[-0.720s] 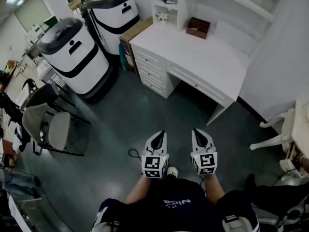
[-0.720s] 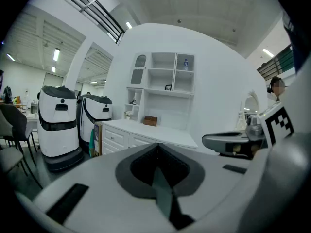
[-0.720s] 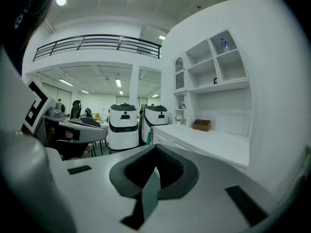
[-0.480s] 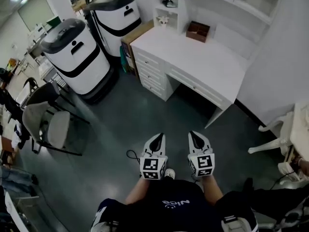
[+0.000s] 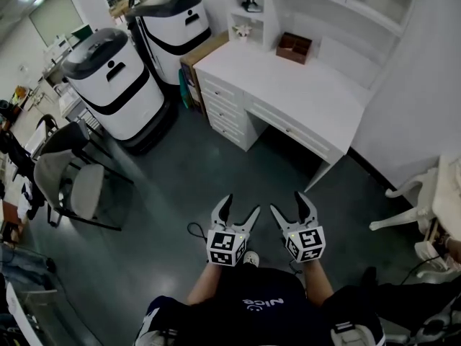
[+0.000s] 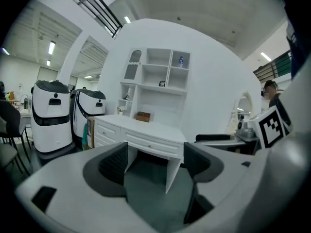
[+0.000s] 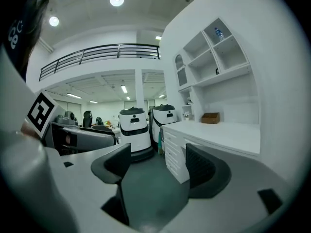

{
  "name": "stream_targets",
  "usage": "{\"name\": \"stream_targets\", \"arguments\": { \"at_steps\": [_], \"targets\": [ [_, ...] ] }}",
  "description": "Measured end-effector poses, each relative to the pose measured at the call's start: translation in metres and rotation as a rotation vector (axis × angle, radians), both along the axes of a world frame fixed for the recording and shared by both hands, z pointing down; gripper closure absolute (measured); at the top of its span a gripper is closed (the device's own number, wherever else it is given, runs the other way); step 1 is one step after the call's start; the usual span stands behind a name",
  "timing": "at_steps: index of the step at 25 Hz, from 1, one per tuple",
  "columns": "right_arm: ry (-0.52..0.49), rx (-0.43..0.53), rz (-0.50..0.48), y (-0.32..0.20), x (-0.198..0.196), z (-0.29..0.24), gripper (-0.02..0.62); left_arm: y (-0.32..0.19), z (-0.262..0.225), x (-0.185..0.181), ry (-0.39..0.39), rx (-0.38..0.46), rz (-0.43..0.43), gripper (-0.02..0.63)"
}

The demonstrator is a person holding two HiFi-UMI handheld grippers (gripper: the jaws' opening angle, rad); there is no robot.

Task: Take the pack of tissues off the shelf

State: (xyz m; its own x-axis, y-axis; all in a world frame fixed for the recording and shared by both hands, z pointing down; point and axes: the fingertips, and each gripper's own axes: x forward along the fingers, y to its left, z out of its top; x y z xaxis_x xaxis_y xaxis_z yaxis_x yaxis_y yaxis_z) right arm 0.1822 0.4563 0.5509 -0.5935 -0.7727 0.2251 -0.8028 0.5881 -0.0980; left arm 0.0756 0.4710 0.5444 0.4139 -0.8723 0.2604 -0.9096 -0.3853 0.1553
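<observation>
I am holding my left gripper and right gripper wide open and empty, well short of the desk. The shelves are standing above the desk, ahead and higher; the pack of tissues is too small to pick out, so neither gripper is looking nearer

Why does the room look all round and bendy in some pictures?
Left gripper view: the wide lens bows the shelves and blackens the corners. Right gripper view: same bulge, plus a glaring ceiling lamp. Head view: only slightly bent, desk sharp.
</observation>
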Motion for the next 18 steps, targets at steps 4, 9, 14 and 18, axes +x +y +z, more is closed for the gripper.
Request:
{"name": "stream_targets", "arguments": {
  "at_steps": [4, 9, 14, 18],
  "targets": [
    [0.007, 0.004, 0.017, -0.003, 0.001, 0.003, 0.256, 0.001, 0.001, -0.005, -0.006, -0.007, -0.009, 0.265],
    [0.026, -0.012, -0.005, -0.005, -0.008, 0.01, 0.256, -0.007, 0.002, -0.009, 0.066, -0.004, 0.0, 0.265],
    [0.043, -0.023, 0.006, -0.015, -0.012, 0.018, 0.258, -0.02, 0.016, -0.003, 0.052, -0.015, 0.048, 0.265],
    [0.055, -0.002, 0.039, -0.043, -0.014, 0.014, 0.259, -0.049, 0.014, -0.007, 0.038, 0.008, 0.061, 0.266]
  ]
}}
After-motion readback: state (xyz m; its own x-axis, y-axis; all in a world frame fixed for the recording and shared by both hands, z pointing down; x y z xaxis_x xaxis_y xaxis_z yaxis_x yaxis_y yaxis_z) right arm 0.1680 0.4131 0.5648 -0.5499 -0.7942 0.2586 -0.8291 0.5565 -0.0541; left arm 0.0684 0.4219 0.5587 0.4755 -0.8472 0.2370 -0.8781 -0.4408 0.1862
